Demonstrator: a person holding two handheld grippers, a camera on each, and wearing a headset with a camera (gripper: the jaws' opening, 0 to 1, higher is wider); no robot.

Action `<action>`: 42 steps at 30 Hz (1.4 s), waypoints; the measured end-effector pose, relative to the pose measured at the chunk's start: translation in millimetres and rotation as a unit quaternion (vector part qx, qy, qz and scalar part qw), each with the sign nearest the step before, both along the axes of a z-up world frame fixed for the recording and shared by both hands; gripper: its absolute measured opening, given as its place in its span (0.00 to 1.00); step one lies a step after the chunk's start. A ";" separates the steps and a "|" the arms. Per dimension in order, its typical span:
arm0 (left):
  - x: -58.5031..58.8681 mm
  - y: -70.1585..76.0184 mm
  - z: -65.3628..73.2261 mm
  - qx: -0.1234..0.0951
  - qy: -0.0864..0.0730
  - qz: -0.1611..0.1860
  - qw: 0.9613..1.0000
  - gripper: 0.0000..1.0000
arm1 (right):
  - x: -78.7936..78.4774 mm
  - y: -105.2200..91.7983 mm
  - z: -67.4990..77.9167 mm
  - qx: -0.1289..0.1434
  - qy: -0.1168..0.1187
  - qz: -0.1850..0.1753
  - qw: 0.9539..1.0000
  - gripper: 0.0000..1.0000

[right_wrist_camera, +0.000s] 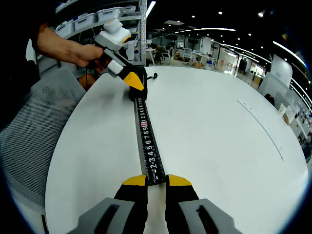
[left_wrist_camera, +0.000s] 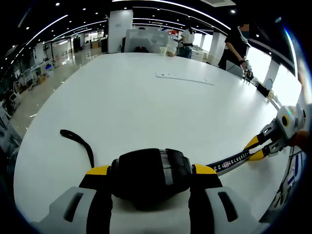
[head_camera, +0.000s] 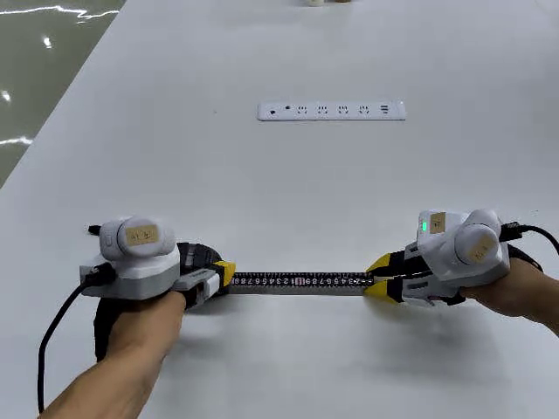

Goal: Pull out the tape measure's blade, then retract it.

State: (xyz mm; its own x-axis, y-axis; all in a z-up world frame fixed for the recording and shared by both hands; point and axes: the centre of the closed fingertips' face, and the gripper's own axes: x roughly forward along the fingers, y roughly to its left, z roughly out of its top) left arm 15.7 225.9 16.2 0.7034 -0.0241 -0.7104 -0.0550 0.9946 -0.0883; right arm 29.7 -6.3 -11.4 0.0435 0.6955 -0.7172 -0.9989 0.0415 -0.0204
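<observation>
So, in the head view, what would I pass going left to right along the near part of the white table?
White left gripper with yellow-tipped jaws, clamped on the round black tape measure case → dark extended blade with white numbers → white right gripper pinching the blade's end.

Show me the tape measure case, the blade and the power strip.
tape measure case (left_wrist_camera: 151, 170), left gripper view, on the black top of its body between the jaws.
blade (head_camera: 297, 280), head view, mid-length of the pulled-out stretch, on the numbers.
power strip (head_camera: 332, 111), head view, middle of its white face.
</observation>
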 end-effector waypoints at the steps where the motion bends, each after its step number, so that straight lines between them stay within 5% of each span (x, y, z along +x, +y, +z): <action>1: 0.1 0.0 0.0 0.000 0.000 0.000 1.000 0.58 | 0.1 0.6 -0.2 0.000 0.000 0.000 1.000 0.09; 42: -0.6 0.2 -0.1 -0.004 0.003 -0.002 1.000 0.58 | -4.1 38.4 -0.5 0.012 0.003 0.014 1.000 0.10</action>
State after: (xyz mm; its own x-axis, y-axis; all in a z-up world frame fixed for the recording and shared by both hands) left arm 15.1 226.0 16.1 0.6994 -0.0326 -0.7140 -0.0517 0.9940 -0.0960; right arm 25.6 32.1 -11.9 0.0196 0.7136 -0.7003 -0.9998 0.0134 -0.0143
